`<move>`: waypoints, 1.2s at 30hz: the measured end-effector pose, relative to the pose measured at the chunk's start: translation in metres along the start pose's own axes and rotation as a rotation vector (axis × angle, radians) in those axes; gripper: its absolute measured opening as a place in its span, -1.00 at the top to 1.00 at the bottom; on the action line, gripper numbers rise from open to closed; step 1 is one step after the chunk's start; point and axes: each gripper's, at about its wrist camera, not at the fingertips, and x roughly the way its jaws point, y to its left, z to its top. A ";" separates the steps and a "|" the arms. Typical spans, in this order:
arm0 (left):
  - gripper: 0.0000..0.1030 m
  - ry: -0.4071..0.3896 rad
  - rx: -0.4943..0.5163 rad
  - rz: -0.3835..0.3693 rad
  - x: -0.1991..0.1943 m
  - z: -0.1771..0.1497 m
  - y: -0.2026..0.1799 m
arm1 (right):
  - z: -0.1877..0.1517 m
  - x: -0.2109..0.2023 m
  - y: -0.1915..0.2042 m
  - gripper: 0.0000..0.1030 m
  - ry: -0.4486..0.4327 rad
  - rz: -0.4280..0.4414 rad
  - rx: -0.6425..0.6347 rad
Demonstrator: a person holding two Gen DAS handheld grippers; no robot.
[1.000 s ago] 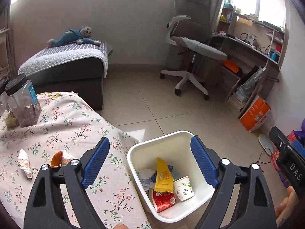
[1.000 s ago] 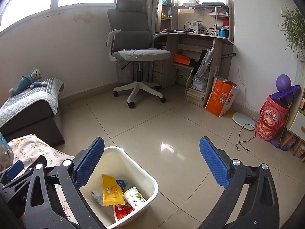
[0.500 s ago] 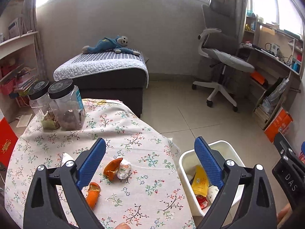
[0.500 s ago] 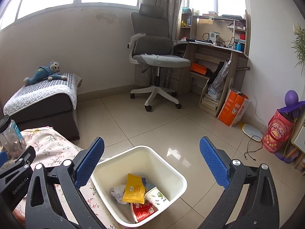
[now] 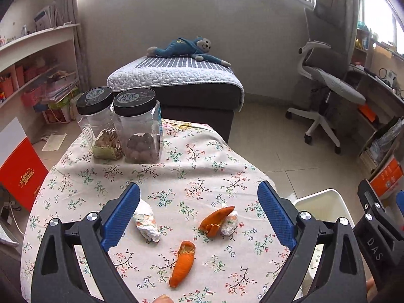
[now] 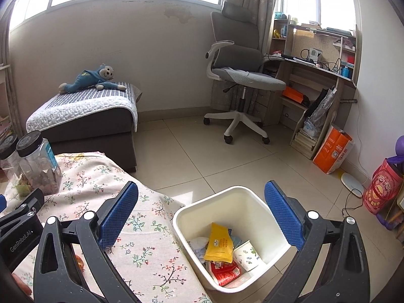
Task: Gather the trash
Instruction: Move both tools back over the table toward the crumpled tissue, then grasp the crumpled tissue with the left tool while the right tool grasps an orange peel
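Note:
My left gripper (image 5: pixel 199 214) is open and empty above the floral tablecloth (image 5: pixel 176 174). Between its fingers lie a crumpled tissue (image 5: pixel 146 223), an orange peel (image 5: pixel 214 221) with a small crumpled wrapper (image 5: pixel 229 223) touching it, and a second orange peel (image 5: pixel 183 263) nearer me. My right gripper (image 6: pixel 202 214) is open and empty above the white bin (image 6: pixel 234 202), which stands on the floor beside the table and holds a yellow packet (image 6: pixel 219 243), a paper cup (image 6: pixel 246 255), a red wrapper (image 6: pixel 224 271) and tissues. The bin's rim also shows in the left wrist view (image 5: pixel 325 193).
Two clear jars with black lids (image 5: pixel 137 131) stand at the table's far side. Beyond are a grey ottoman with a blue plush monkey (image 5: pixel 186 46), an office chair (image 6: pixel 240 75), a desk (image 6: pixel 315 70) and a red box (image 5: pixel 20 174) on the floor at left.
My left gripper has swung left from over the bin to over the table, bringing the peels and tissue into view. The right gripper has turned slightly left, centring on the bin.

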 end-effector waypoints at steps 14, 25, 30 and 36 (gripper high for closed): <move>-0.77 0.357 -0.161 0.050 0.091 -0.016 0.094 | -0.011 0.027 0.061 -0.86 0.140 0.099 -0.045; -0.53 0.559 -0.279 0.016 0.166 -0.046 0.106 | -0.035 0.087 0.080 -0.86 0.398 0.181 -0.058; 0.26 0.517 -0.165 0.024 0.164 -0.053 0.100 | -0.042 0.091 0.096 -0.86 0.425 0.220 -0.096; 0.27 0.471 -0.230 -0.015 0.132 -0.041 0.138 | -0.052 0.095 0.128 -0.84 0.426 0.275 -0.184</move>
